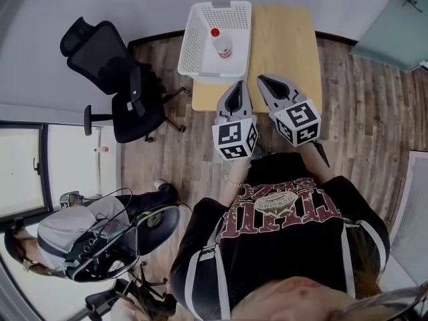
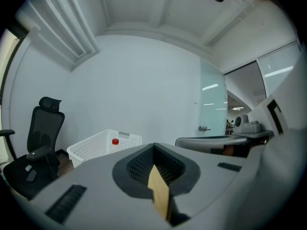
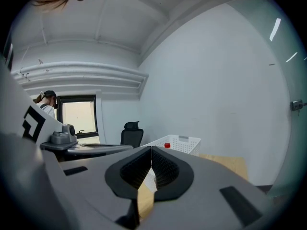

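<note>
In the lower middle of the head view we wore a black top (image 1: 287, 227) with a dark red and white print across the chest, white stripes down both sleeves, and a pale bead bracelet (image 1: 234, 180). Above, our left gripper (image 1: 237, 89) and right gripper (image 1: 264, 80) were grey tapered shells with black ribbed linings, each bearing a cube of black-and-white square markers

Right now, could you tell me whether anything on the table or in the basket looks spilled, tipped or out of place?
Nothing stands out. The red-capped bottle stands upright in the white basket, which sits squarely on the left side of the wooden table. No spill shows. The left gripper and right gripper are shut and empty.
</note>
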`<state>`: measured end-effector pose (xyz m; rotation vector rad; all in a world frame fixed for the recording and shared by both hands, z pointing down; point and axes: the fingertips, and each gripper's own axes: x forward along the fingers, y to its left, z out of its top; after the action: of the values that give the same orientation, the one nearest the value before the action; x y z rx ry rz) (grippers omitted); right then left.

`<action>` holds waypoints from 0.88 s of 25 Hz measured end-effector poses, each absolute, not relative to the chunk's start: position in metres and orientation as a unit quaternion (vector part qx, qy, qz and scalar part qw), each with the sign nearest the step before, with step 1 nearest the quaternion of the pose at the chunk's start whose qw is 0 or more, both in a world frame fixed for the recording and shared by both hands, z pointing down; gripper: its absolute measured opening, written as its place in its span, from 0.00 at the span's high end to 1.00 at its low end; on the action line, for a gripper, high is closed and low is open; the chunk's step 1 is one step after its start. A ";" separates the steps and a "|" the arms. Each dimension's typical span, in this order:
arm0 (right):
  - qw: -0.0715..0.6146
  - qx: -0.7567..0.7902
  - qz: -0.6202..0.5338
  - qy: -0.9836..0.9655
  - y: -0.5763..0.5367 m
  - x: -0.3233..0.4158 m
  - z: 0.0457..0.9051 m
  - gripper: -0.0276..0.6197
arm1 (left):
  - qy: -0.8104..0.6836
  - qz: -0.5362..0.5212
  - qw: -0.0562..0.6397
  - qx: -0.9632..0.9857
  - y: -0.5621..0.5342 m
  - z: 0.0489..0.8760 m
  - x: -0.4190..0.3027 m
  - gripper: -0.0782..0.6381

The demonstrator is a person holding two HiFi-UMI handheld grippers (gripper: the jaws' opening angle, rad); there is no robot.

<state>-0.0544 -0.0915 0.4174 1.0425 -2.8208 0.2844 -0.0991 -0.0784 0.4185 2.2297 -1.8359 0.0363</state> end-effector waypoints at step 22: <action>0.075 0.385 0.105 -0.914 -0.196 -0.105 0.442 0.93 | -0.596 0.019 0.144 0.790 -0.190 0.439 -0.155 0.83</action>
<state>-0.1049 -0.1964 0.4416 1.1532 -2.7412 0.3155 -0.1546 -0.1897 0.4388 2.2769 -1.7180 0.0544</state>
